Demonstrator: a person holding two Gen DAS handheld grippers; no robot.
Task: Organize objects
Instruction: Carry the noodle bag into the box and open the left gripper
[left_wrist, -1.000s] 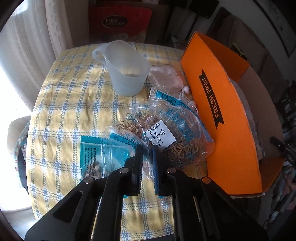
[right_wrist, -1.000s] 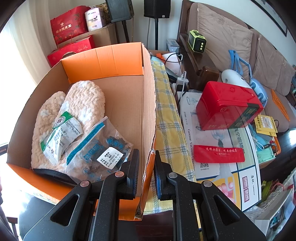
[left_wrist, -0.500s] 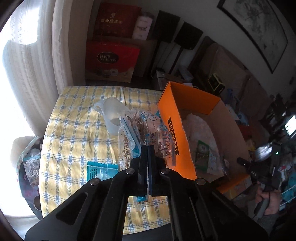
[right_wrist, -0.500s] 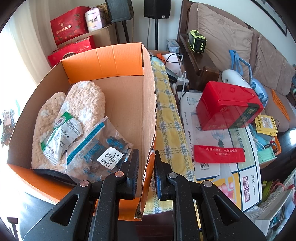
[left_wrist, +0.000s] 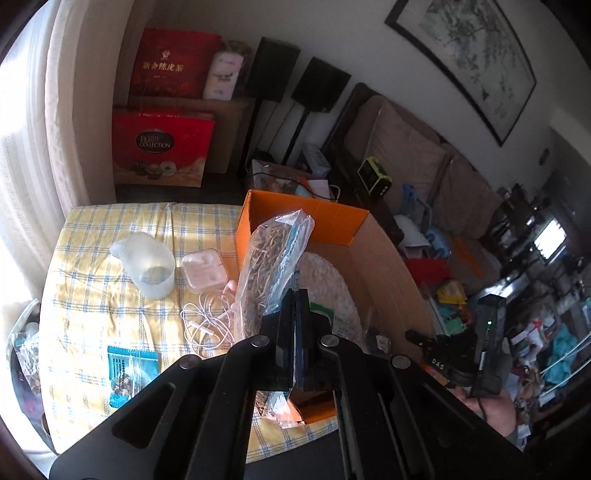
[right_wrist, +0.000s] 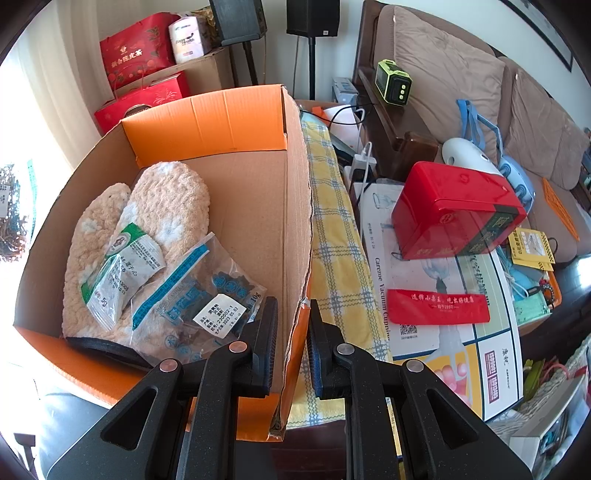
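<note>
My left gripper (left_wrist: 295, 297) is shut on a clear bag of dried herbs (left_wrist: 264, 266) that hangs in the air above the left wall of the orange cardboard box (left_wrist: 306, 216). My right gripper (right_wrist: 293, 310) is shut on the box's right wall (right_wrist: 295, 229), one finger inside and one outside. Fluffy beige slippers (right_wrist: 155, 206), a green-and-white packet (right_wrist: 122, 266) and a clear blue-printed packet (right_wrist: 199, 295) lie in the box. On the checked tablecloth (left_wrist: 92, 302) remain a teal packet (left_wrist: 133, 365), pink earphones (left_wrist: 207, 325), a clear case (left_wrist: 205, 273) and a translucent measuring cup (left_wrist: 147, 266).
A red tin (right_wrist: 454, 210) and printed flat boxes (right_wrist: 436, 295) sit right of the box. Red gift bags (left_wrist: 162, 147), speakers (left_wrist: 319, 85) and a sofa (left_wrist: 417, 155) stand behind the table. A person's hand (left_wrist: 491, 406) holds the right gripper's handle.
The left gripper closed on the herb bag and lifted it off the table, up and over toward the box. The right gripper kept its hold on the box wall.
</note>
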